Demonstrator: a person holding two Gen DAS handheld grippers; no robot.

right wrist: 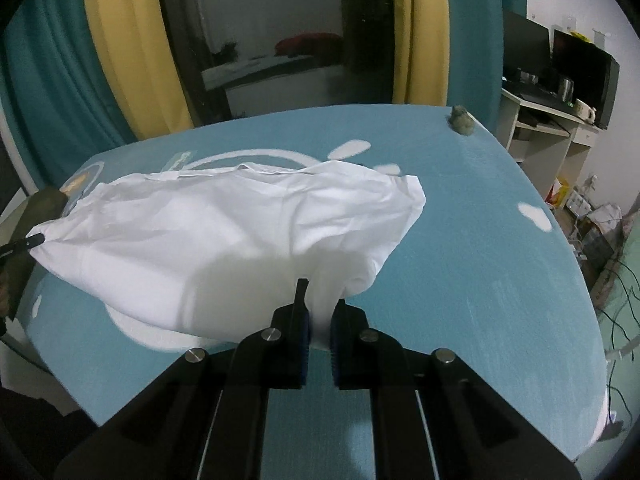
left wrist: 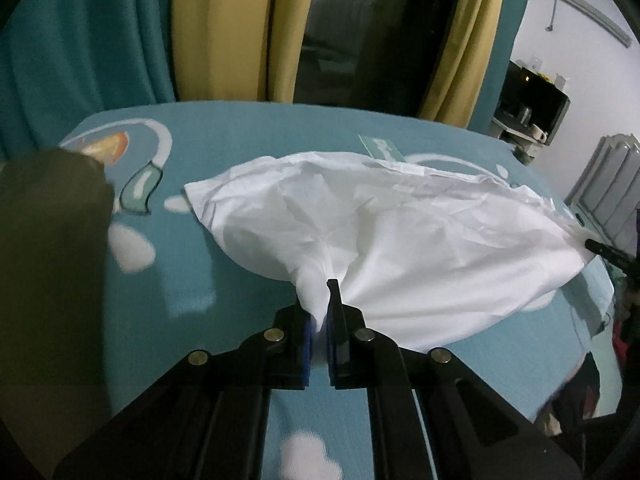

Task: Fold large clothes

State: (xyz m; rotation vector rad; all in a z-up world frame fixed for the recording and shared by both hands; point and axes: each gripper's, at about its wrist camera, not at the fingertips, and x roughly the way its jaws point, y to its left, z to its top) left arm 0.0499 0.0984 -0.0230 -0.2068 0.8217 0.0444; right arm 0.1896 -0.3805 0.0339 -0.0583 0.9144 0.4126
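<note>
A large white garment (left wrist: 384, 224) lies stretched over a teal bed sheet (left wrist: 240, 132). My left gripper (left wrist: 318, 300) is shut on a bunched corner of the garment at its near edge. My right gripper (right wrist: 320, 300) is shut on another bunched corner of the white garment (right wrist: 224, 228), lifted a little off the sheet. The right gripper's tip shows in the left wrist view (left wrist: 600, 247) at the cloth's right end. The left gripper's tip shows in the right wrist view (right wrist: 30, 241) at the cloth's left end.
The teal sheet (right wrist: 480, 240) has white cloud prints. A dark olive item (left wrist: 48, 248) lies at the left. A small grey lump (right wrist: 462, 120) sits at the far corner. Curtains (left wrist: 224, 28) and a dark window are behind; a desk with monitors (right wrist: 560, 80) stands at right.
</note>
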